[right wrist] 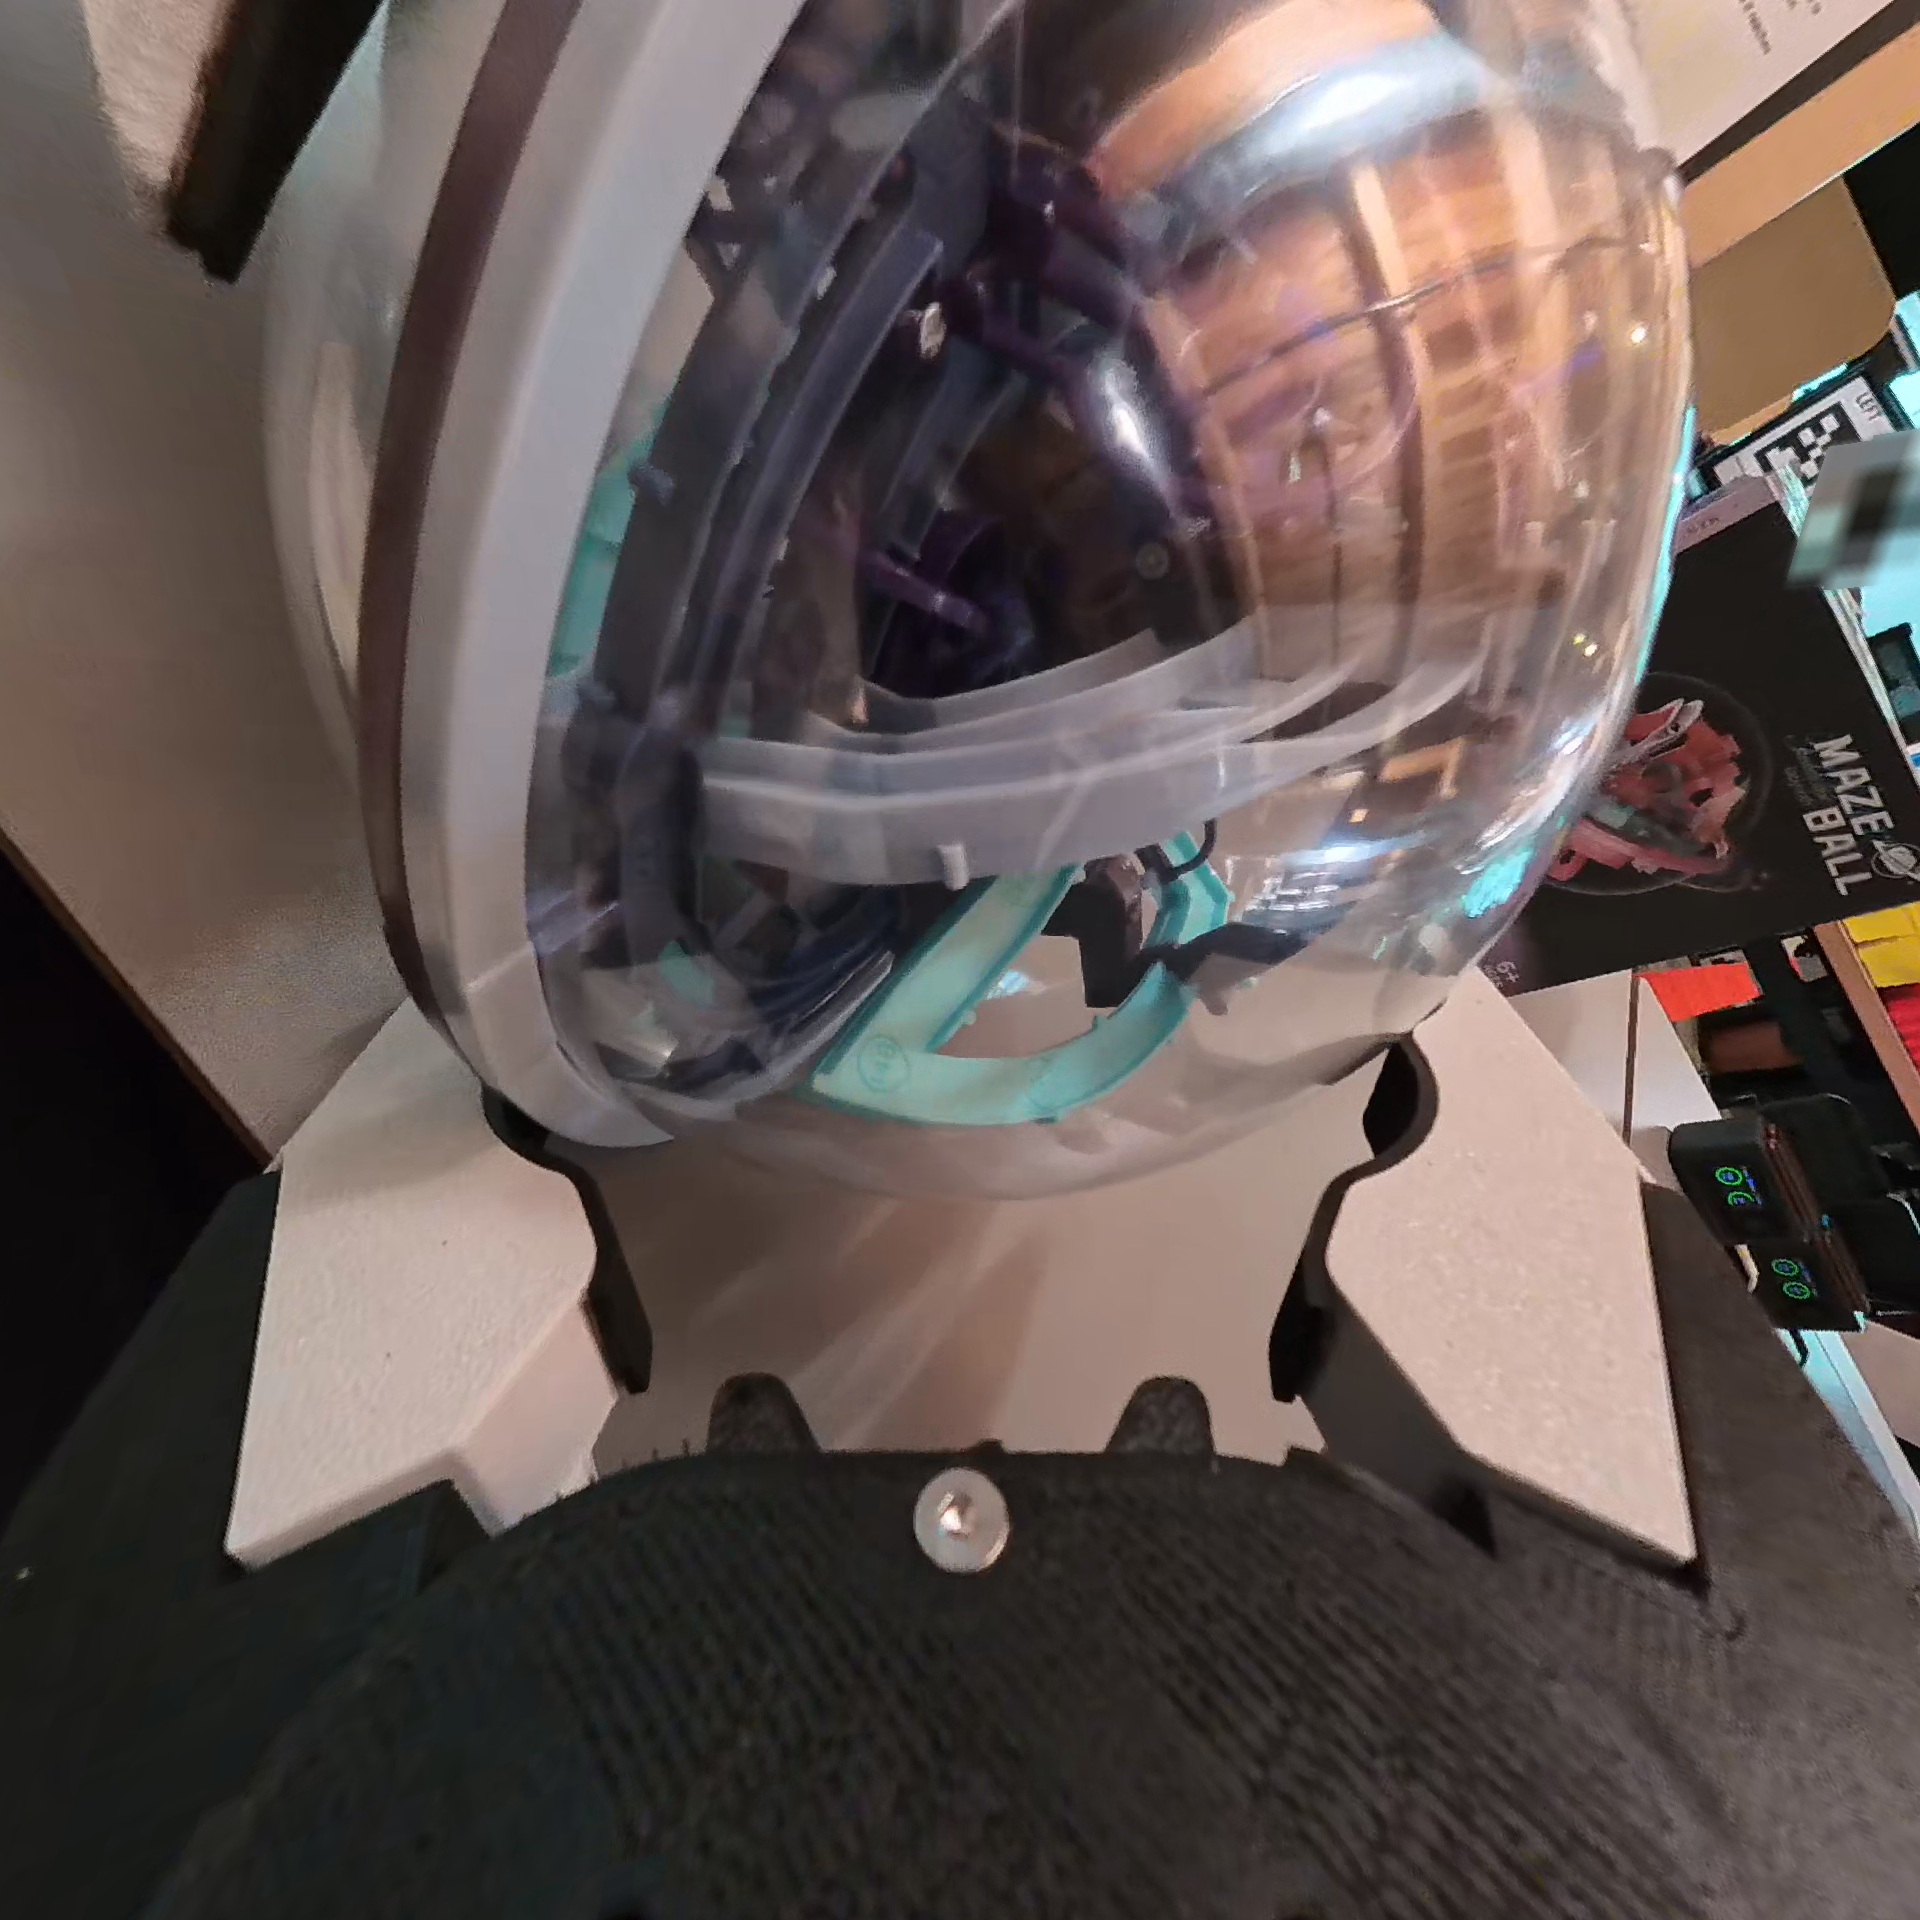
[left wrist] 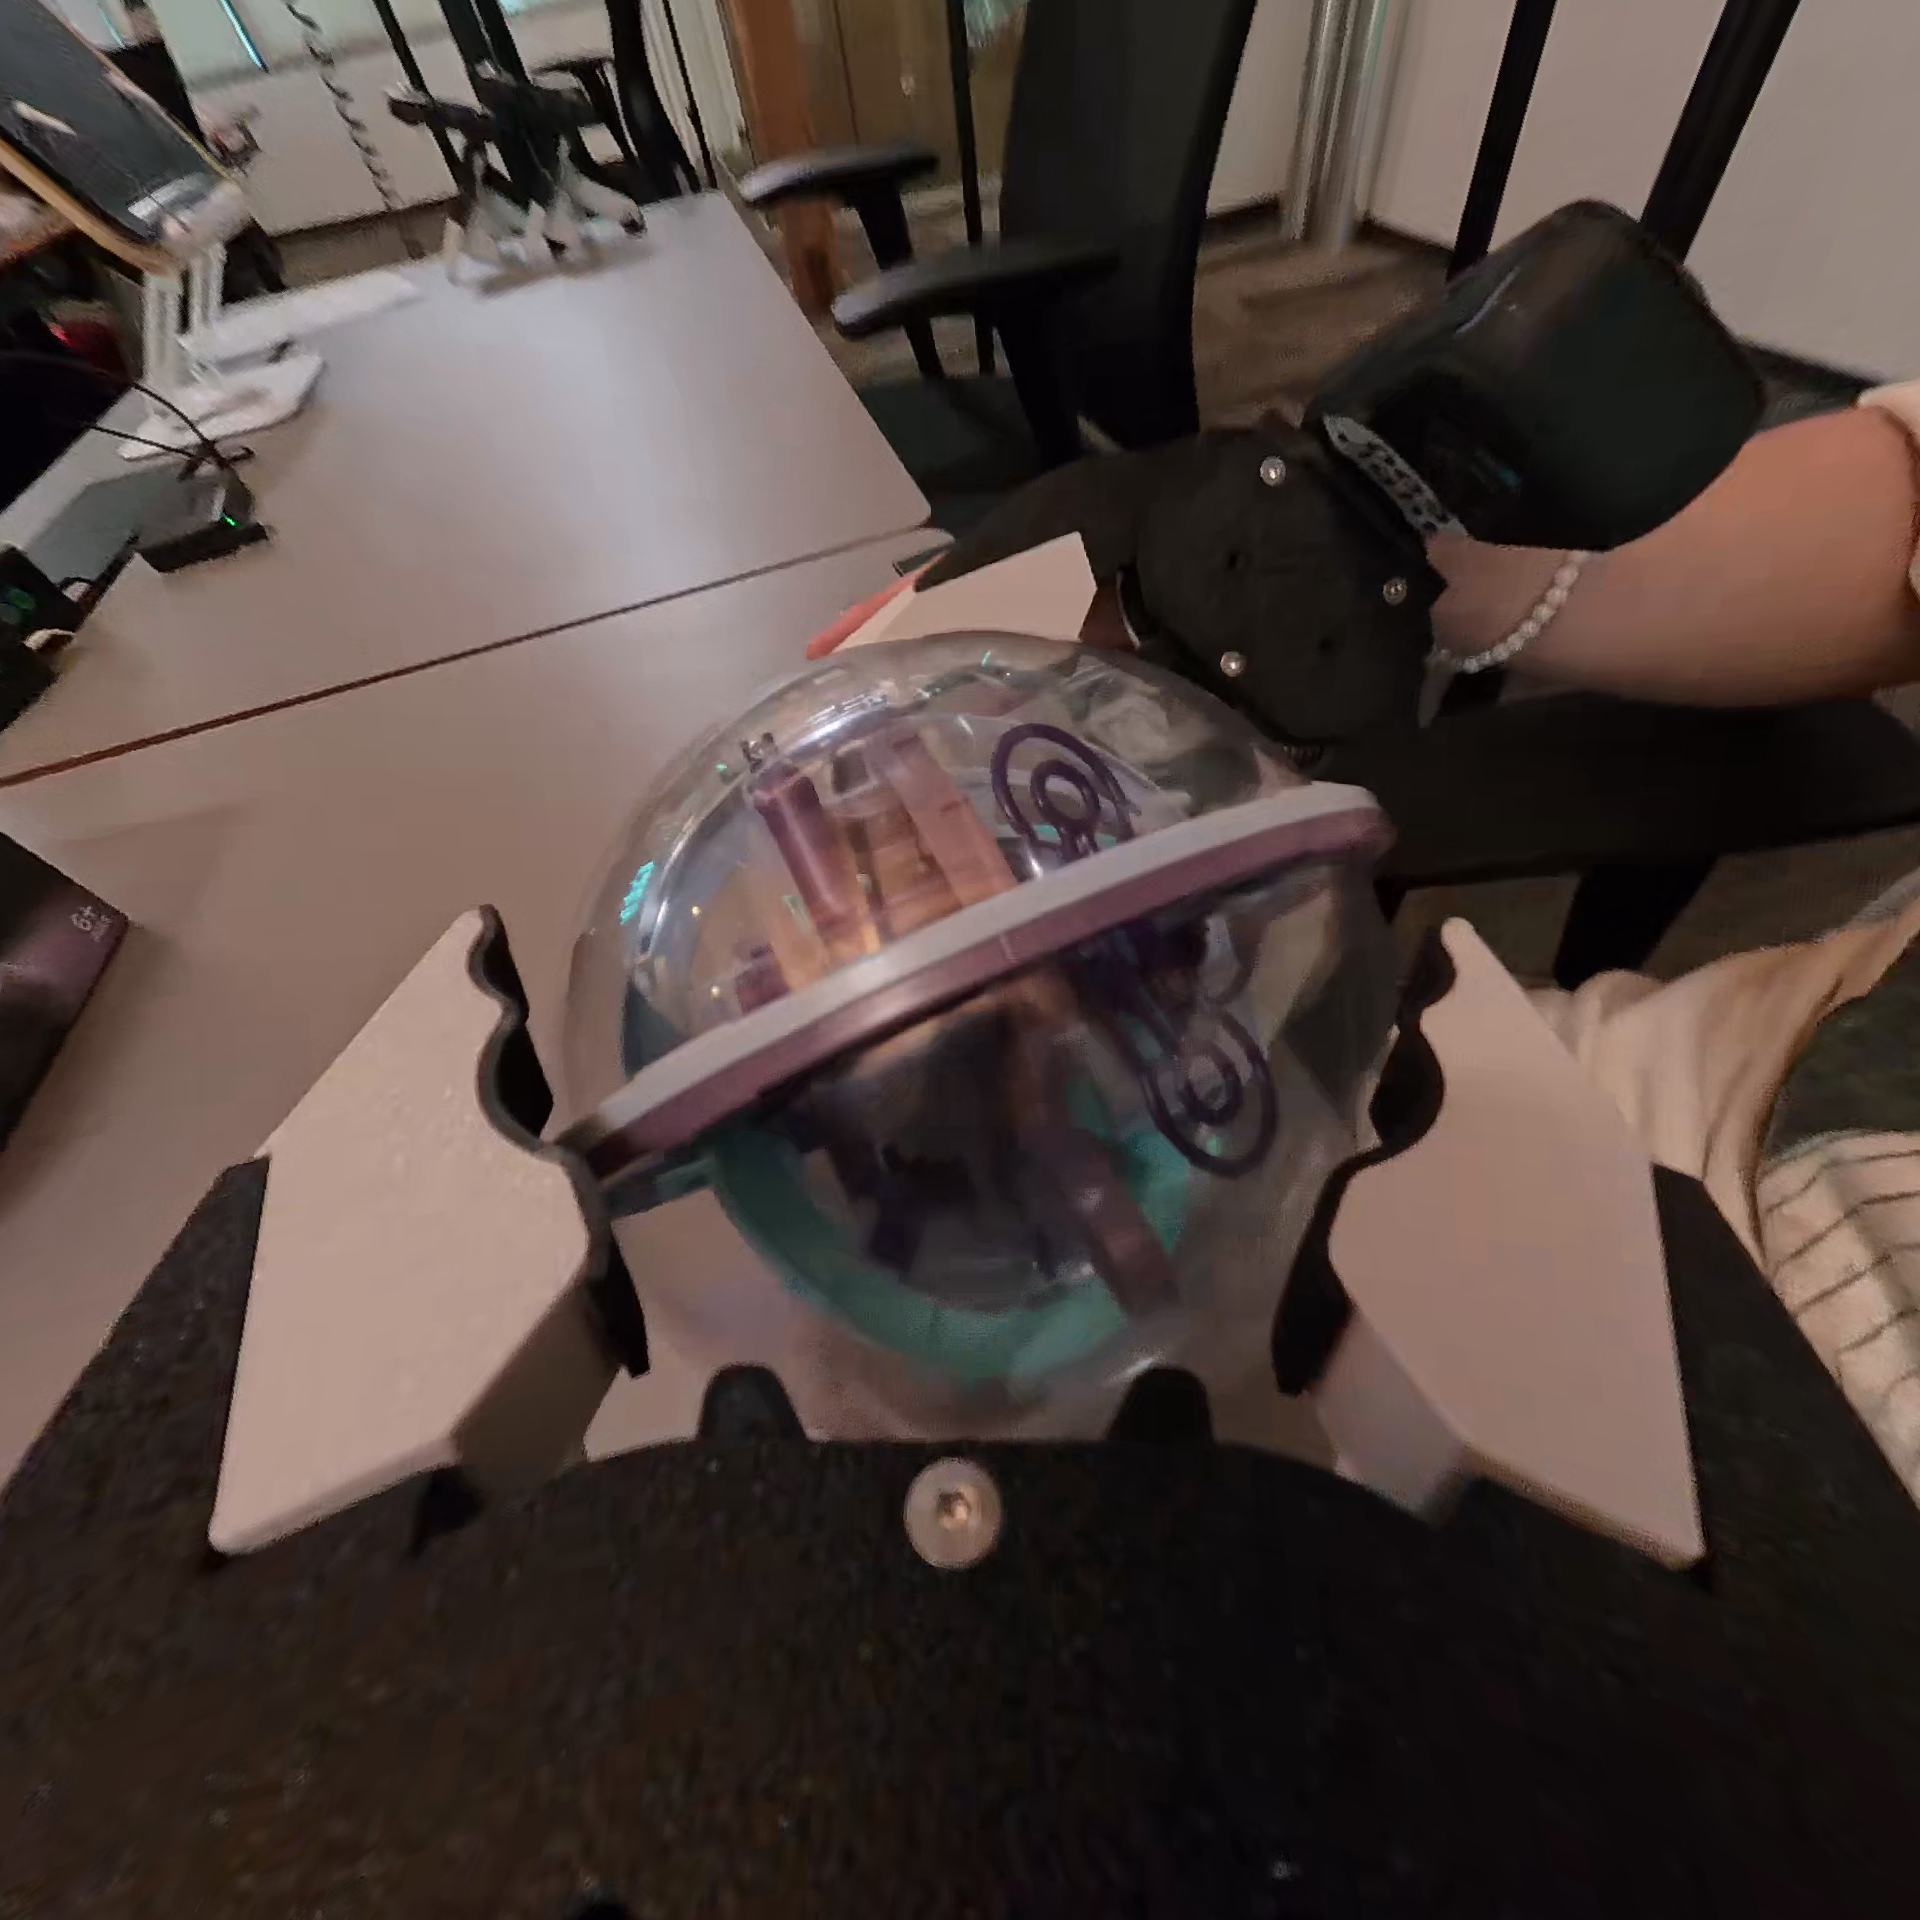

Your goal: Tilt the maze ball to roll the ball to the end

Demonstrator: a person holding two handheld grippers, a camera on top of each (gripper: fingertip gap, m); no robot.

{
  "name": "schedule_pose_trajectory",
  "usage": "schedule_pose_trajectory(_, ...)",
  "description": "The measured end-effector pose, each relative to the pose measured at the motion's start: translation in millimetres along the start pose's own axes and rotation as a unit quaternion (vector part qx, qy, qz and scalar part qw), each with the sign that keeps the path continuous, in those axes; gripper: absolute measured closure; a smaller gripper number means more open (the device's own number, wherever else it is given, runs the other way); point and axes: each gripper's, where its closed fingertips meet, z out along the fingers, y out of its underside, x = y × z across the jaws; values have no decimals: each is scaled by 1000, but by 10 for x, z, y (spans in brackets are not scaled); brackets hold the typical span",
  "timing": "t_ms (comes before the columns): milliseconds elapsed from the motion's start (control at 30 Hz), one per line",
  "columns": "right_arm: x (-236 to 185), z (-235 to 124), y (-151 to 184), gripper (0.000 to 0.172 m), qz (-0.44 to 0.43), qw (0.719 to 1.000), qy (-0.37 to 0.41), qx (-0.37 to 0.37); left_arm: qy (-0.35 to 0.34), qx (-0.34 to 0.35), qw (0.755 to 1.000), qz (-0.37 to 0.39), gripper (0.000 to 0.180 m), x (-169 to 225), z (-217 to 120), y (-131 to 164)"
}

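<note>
The left gripper (left wrist: 971,935) has its jaws spread wide and clamped on the maze ball (left wrist: 894,790). The dark pad at 9 o'clock meets the end of the ball's grey and purple ring, and the pad at 3 o'clock lies against the clear shell. In its own view the right gripper (right wrist: 945,1091) is just as widely spread, with both fingertips touching the underside of the shell, which towers toward 12 o'clock. The far half of the ball is cut off by the top edge there. The left wrist view shows this gripper at 2 o'clock behind the ball, its fingertips hidden by the sphere.

Inside the shell, teal, purple and pale grey tracks cross each other (glare and motion blur smear most of them). The small rolling ball cannot be made out in either view. Whether the maze ball touches the table (left wrist: 416,727) is hidden by the grippers' own bodies.

A hand (left wrist: 1538,582) with a bead bracelet holds the right gripper, its forearm cut off at 3 o'clock. Blurred office chairs (left wrist: 987,281) stand toward 12 o'clock.

In the right wrist view a dark box (right wrist: 1714,727) at 3 o'clock bears a pictured ball and readable white lettering. Below it sit small black devices (right wrist: 1745,1195) with green lit marks too small to read. A square black and white coded tag (right wrist: 1091,478) shows beside the box
</note>
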Motion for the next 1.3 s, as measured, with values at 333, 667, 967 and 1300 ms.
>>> schedule_pose_trajectory(333,-16,17,-5,18,-1,1000,-9,-6,26,166,984,-54,39,6,-260,-127)
schedule_pose_trajectory(667,-64,26,-54,22,-9,1000,-13,-6,-35,133,990,21,29,62,-303,69)
schedule_pose_trajectory(967,-53,93,-31,22,10,999,-30,-15,-48,113,992,20,23,9,-261,129)
schedule_pose_trajectory(1300,-44,128,-24,22,21,999,-33,-18,-33,76,997,8,23,-28,-248,172)
